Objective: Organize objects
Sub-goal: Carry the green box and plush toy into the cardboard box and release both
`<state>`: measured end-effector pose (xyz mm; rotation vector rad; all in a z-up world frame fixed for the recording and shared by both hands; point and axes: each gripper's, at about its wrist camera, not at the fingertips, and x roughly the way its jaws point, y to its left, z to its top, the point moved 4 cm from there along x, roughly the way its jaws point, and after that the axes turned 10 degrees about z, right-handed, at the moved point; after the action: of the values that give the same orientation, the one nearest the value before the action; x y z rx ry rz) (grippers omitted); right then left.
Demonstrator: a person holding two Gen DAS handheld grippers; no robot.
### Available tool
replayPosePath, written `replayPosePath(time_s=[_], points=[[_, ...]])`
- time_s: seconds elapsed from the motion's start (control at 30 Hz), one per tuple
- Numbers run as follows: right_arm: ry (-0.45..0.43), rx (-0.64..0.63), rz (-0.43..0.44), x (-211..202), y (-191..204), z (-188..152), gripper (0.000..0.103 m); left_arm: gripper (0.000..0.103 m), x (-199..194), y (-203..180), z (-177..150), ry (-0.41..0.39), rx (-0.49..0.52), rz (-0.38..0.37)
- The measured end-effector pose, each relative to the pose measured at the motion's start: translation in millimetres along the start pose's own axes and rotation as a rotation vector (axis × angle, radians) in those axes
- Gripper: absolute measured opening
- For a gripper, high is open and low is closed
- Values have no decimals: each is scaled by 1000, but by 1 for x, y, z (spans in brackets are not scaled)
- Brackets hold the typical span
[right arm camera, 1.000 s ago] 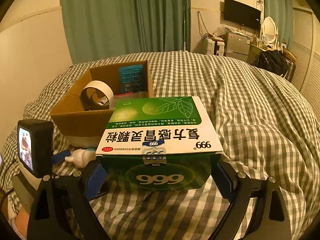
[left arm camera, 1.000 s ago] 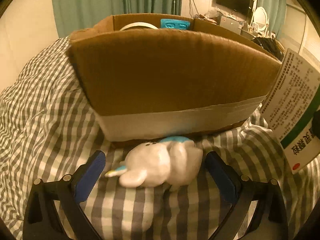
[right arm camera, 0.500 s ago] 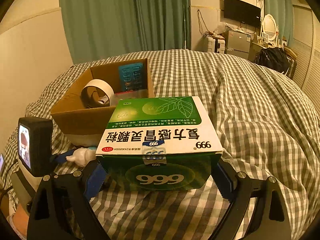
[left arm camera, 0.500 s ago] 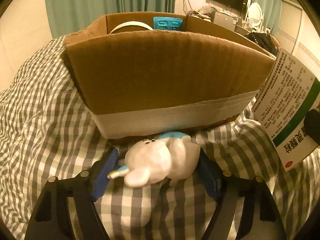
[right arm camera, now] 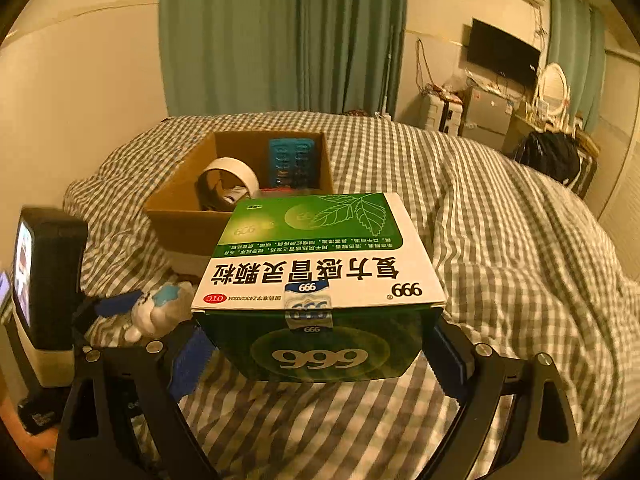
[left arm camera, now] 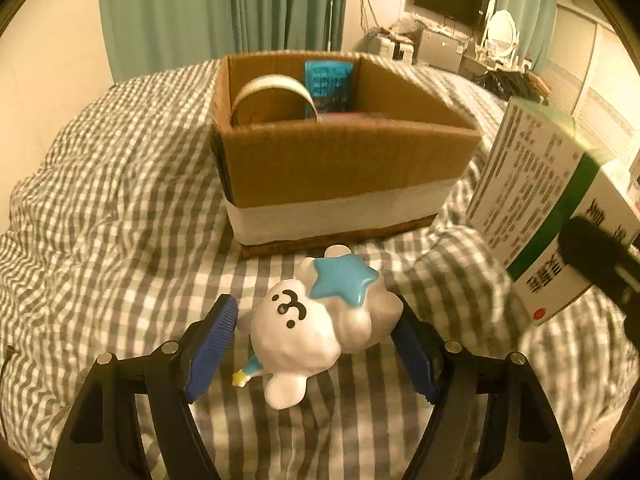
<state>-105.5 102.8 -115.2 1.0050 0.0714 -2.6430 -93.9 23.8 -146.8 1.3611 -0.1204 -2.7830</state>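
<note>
- Bedding: grey-and-white checked duvet [left arm camera: 120,184] covers the bed and carries every item listed.
- Cardboard box [left arm camera: 340,168]: open-topped, pale tape band round its base, far of the tongs at mid-bed. Contents: a roll of tape [left arm camera: 272,96] standing on edge at the left, a blue blister pack [left arm camera: 329,84] upright against the far wall.
- White animal figurine [left arm camera: 320,328]: blue star on its back, black face marks, near of the box.
- Left tongs [left arm camera: 316,340]: blue pads closed against both sides of the figurine, gripping it.
- Green-and-white medicine carton [right arm camera: 320,276]: marked "999", right of the cardboard box.
- Right tongs [right arm camera: 320,356]: spread to the carton's width, pads pressed on its two sides, holding it level above the duvet.
</note>
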Motion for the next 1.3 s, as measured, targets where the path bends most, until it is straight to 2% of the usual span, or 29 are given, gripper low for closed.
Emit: replayPosePath(time_s=[0.27,0.43,0.63,0.9,1.1,1.3], points=[[-73,19,16,-56,15,15,92,78,-52,10,23,-85,-55,-20],[-143,4,15,-88,24,33,92,78,-91,29,41,-183,-90,-22],[-179,-44,30,-95,38,52,92,78,-115,45,72,-260,-106,-12],[-217,-46,87,-71,38,98,92,78,-103,61,124,-323,-111,21],[-210,-26,134,-32,31,126,92,78,-67,65,168,-310,-114,34],[-158,-21,140,18,20,132,92,78,-15,53,195,-276,-81,54]])
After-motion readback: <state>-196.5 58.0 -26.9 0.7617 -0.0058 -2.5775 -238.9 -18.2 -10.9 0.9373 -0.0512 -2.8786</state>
